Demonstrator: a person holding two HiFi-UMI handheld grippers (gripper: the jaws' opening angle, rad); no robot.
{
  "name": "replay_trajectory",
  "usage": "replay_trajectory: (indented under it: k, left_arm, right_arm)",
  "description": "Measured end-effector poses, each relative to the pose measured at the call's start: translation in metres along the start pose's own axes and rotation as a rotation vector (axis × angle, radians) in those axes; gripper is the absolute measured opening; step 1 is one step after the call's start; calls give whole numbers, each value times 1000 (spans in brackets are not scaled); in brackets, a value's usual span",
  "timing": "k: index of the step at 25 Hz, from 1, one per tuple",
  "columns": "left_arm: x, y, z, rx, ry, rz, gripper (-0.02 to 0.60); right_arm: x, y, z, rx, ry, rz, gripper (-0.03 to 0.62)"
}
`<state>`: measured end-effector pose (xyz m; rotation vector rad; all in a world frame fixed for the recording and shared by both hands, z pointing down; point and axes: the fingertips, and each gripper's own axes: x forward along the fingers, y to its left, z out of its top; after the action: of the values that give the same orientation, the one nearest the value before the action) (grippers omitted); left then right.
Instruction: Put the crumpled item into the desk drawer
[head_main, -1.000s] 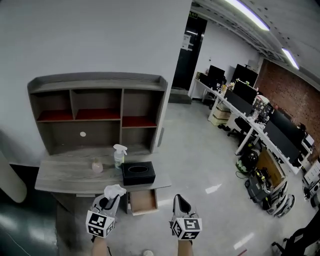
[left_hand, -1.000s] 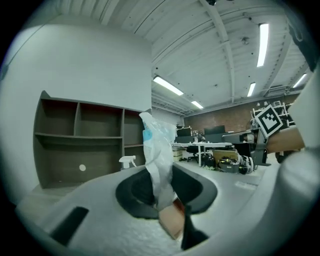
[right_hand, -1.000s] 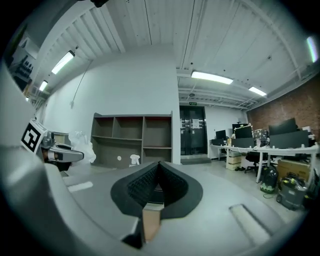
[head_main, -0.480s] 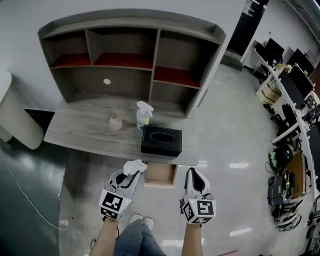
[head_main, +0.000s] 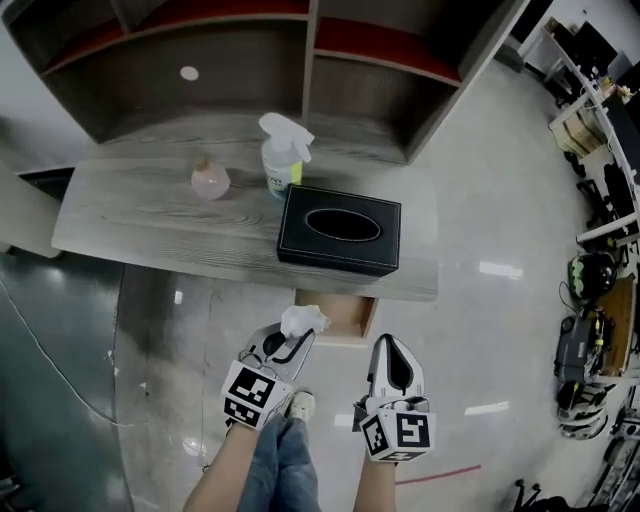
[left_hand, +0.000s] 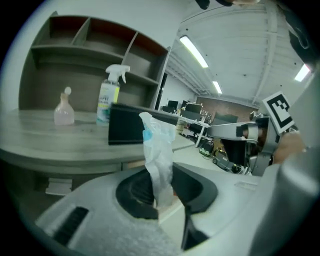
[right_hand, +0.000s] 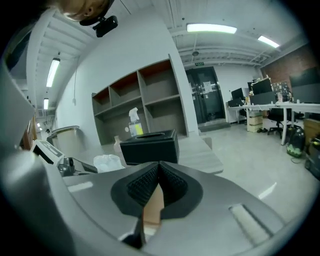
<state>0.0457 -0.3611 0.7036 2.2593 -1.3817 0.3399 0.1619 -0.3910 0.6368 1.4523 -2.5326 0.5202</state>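
On the grey desk (head_main: 150, 225) we see a black tissue box (head_main: 340, 232) at the near right, and just beyond its far left corner a white spray bottle (head_main: 282, 158) stands upright, with a small pink bottle (head_main: 210, 181) a little further left. At the far edge of the desk sits a grey shelf unit (head_main: 420, 90) with red-lined compartments (head_main: 385, 40) and a small white disc (head_main: 189, 73) on its back panel. Around it we see glossy floor (head_main: 500, 330), with a thin cable (head_main: 50, 350) at the left and office workstations (head_main: 600, 60) at the far right.

Crumpled white item (head_main: 303, 320) upright in left gripper (head_main: 289, 340), near open drawer (head_main: 352, 314)
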Motion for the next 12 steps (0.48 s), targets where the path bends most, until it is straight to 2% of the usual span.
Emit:
replay_trajectory:
  k: [4,7,10,12]
  left_arm:
    - [50,6,-48,-63,110,-27,72]
    - [78,6,-73,-77,198,-53,89]
    - [89,6,-86,-92,250,-50,219]
    - [87,8,-83,-89,246,-37,227]
  right_arm:
    - [14,-15,-45,27,55,-17,14]
    - [19,-27,-64,47,74,-30,13]
    - [20,-30,-71,55,86,-31,14]
    - [19,-30,-68,56,82,-29,14]
